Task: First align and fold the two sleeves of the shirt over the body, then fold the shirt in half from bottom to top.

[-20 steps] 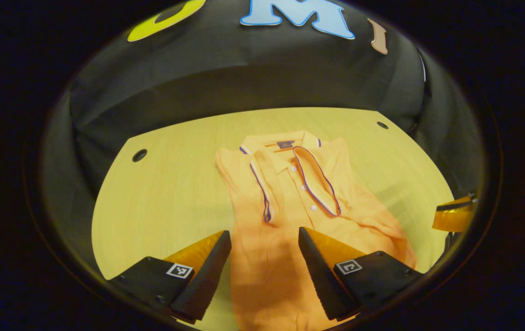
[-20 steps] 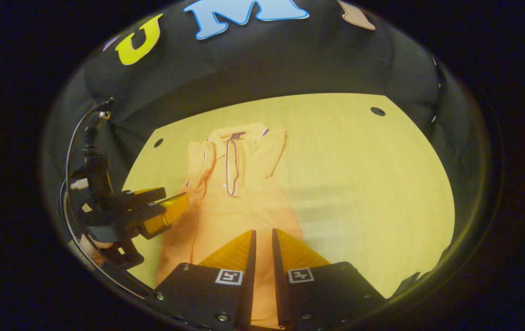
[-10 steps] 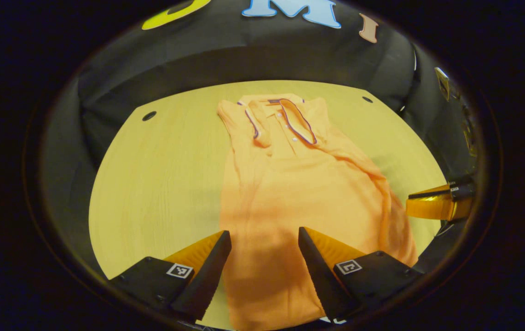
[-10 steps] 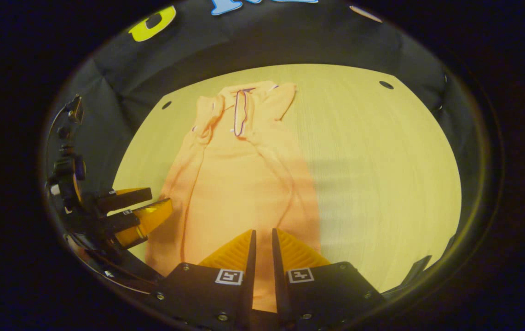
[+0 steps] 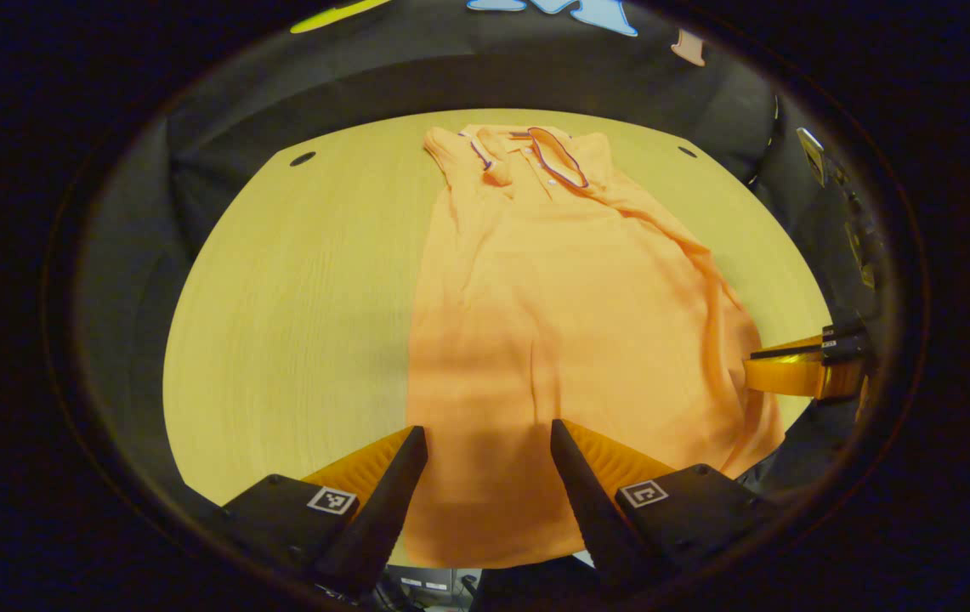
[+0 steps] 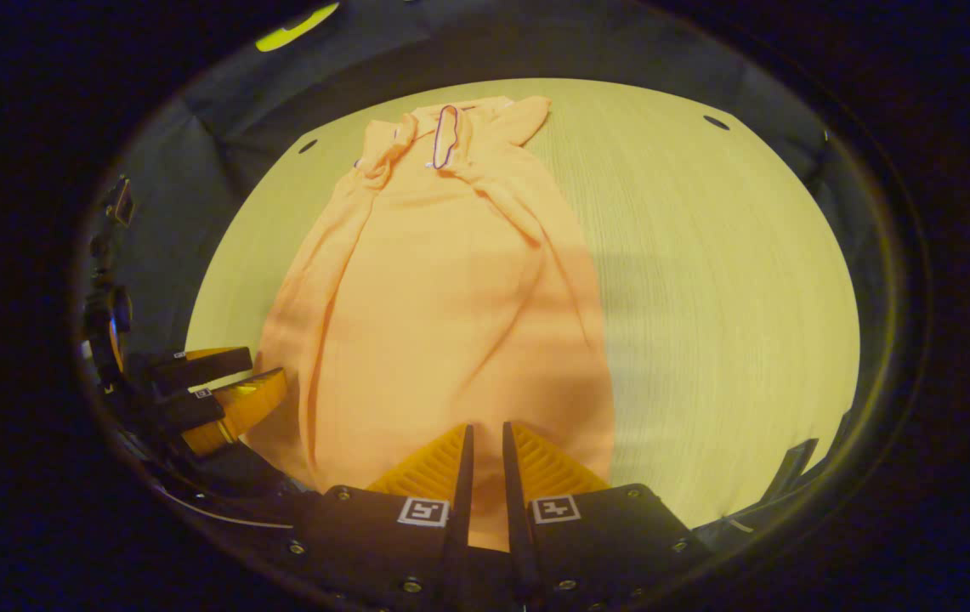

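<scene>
Your worktop (image 5: 280, 280) is a pale wood surface, and the orange shirt (image 5: 561, 323) lies lengthwise along it, collar (image 5: 527, 149) at 12 o'clock and hem at 6 o'clock by your tools. Both sleeves are folded in over the body, leaving a long narrow panel. In the left gripper view your left tool (image 5: 485, 476) stands wide apart above the hem. In the right gripper view your right tool (image 6: 485, 467) is narrowed to a thin slit over the hem; whether it pinches fabric cannot be told.
</scene>
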Motion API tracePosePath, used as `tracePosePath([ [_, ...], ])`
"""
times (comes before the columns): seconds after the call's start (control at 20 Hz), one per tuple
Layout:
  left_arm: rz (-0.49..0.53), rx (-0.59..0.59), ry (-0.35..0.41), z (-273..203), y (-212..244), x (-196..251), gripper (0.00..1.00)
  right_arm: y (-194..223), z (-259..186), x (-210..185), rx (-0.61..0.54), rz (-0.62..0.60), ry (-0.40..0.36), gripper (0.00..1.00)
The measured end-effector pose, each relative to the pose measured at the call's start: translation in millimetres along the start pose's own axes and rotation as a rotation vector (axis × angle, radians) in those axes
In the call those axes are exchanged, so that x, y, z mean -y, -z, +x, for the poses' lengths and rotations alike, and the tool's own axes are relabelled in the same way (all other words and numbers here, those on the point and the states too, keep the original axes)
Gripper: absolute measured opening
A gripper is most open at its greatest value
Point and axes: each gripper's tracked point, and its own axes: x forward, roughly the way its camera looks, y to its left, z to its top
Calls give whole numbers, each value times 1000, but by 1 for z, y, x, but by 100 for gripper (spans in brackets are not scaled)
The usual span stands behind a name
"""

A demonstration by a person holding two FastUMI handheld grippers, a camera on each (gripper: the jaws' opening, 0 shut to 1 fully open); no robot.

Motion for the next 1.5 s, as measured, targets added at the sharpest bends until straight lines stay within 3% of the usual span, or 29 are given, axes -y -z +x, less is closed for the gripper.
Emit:
tracePosePath([
  [0.45, 26, -74, -10, 11, 21, 2, 96, 10, 11, 8, -28, 11, 40, 21],
  [0.7, 19, -88, -11, 12, 22, 3, 96, 16, 15, 5, -58, 2, 51, 46],
  [0.85, 6, -100, -16, 10, 22, 3, 97, 16, 16, 4, -76, -20, 76, 46],
  [0.9, 2, -101, -18, 11, 21, 2, 97, 17, 17, 5, -94, -35, 92, 51],
  [1.0, -4, -105, -20, 12, 20, 3, 97, 17, 17, 6, -126, -71, 131, 48],
  [1.15, -5, -102, -21, 10, 19, 2, 94, 17, 20, 2, -141, -126, 179, 52],
  [1.2, -3, -85, -19, 12, 15, 2, 94, 17, 20, 0, -141, -136, 183, 45],
  [1.25, -4, -66, -20, 13, 10, 2, 82, 20, 30, -1, -125, -138, 170, 49],
  [1.3, -10, -59, -20, 15, 8, 2, 68, 12, 22, -5, -101, -109, 160, 29],
  [1.35, -13, -54, -17, 17, 7, 3, 45, 14, 22, -6, -103, -98, 162, 12],
  [1.4, -17, -52, -13, 17, 5, 5, 37, 15, 22, -6, -108, -100, 159, 7],
  [1.45, -19, -53, -16, 18, 4, 5, 19, 14, 22, -6, -111, -92, 154, 7],
  [1.5, -7, -55, -15, 18, 4, 6, 12, 11, 24, -7, -98, -75, 142, 7],
])
